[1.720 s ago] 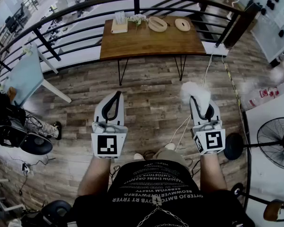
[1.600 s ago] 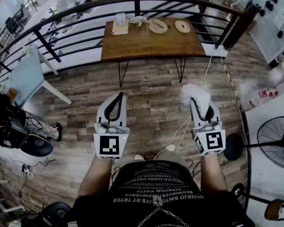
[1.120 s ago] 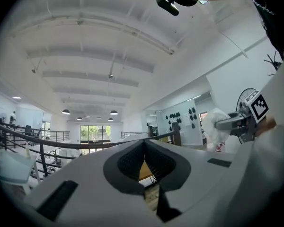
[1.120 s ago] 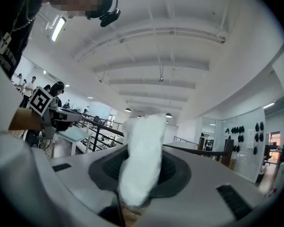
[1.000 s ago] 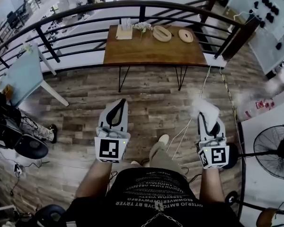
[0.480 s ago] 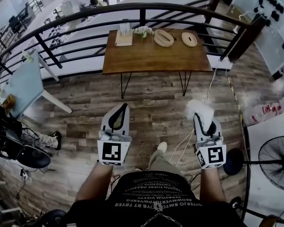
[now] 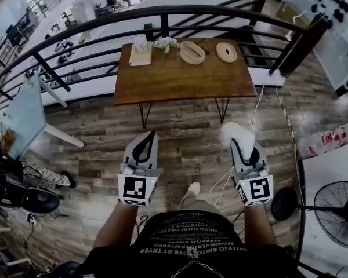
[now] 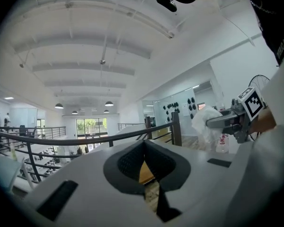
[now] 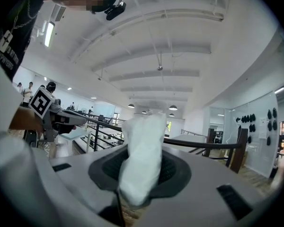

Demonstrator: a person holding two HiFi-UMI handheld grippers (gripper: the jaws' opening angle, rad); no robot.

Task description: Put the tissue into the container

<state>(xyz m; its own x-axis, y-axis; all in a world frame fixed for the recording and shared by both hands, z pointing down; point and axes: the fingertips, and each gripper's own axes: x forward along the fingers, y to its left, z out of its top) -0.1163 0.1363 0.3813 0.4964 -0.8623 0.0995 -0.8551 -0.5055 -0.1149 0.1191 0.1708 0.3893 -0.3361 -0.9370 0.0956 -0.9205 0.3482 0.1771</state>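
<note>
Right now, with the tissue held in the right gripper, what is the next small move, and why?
Probably step forward toward the wooden table. The right gripper is shut on the tissue, but the round wooden dish, likely the container, sits at the table's far side, well ahead and, I judge, out of reach.

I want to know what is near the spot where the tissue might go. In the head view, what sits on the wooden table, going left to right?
tan box → white flowers → oval wooden bowl → round wooden plate
</note>
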